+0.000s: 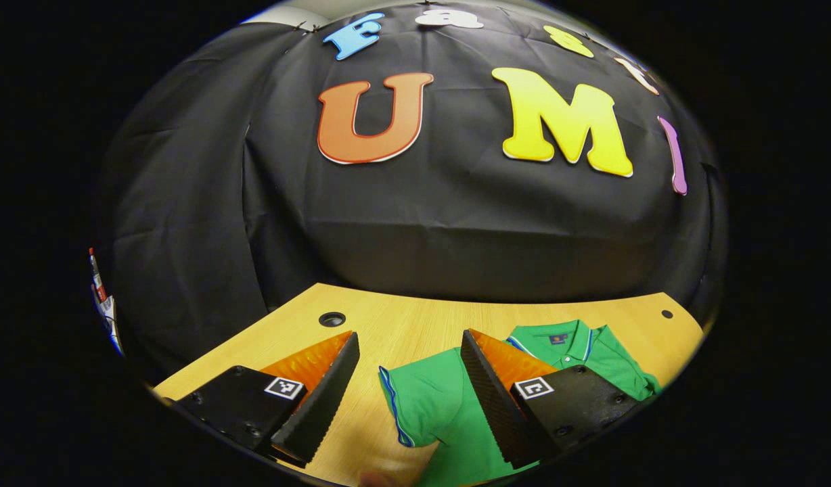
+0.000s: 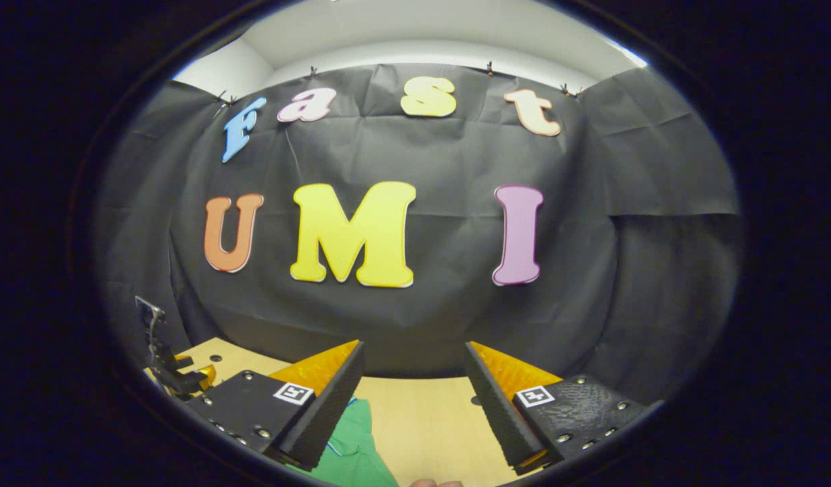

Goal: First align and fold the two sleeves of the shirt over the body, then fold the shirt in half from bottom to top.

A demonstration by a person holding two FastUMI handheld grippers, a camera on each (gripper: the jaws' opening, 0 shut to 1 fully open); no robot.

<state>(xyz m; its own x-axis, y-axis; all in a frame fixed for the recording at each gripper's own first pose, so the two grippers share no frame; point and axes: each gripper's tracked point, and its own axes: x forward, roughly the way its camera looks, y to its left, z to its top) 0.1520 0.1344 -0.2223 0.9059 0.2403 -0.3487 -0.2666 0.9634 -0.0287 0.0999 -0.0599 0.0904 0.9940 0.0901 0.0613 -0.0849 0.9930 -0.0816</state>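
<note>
A green polo shirt [image 1: 442, 406] with blue-white trim lies flat on the wooden table [image 1: 402, 325]. Its collar [image 1: 564, 338] points toward the back wall and one short sleeve [image 1: 415, 399] spreads to the left. My left gripper [image 1: 410, 365] hangs open above the table, its right finger over the shirt's shoulder and its left finger over bare wood. In the right gripper view, a bit of the green shirt [image 2: 354, 446] shows at the bottom beside the left finger. My right gripper [image 2: 414, 379] is open above the table with nothing between its fingers.
A round cable hole [image 1: 331, 319] sits in the table [image 2: 422, 419] near its far left corner, and a small hole [image 1: 667, 314] at the far right. The other gripper's body [image 2: 165, 365] shows at the left edge of the right gripper view. The black wall stands behind the table.
</note>
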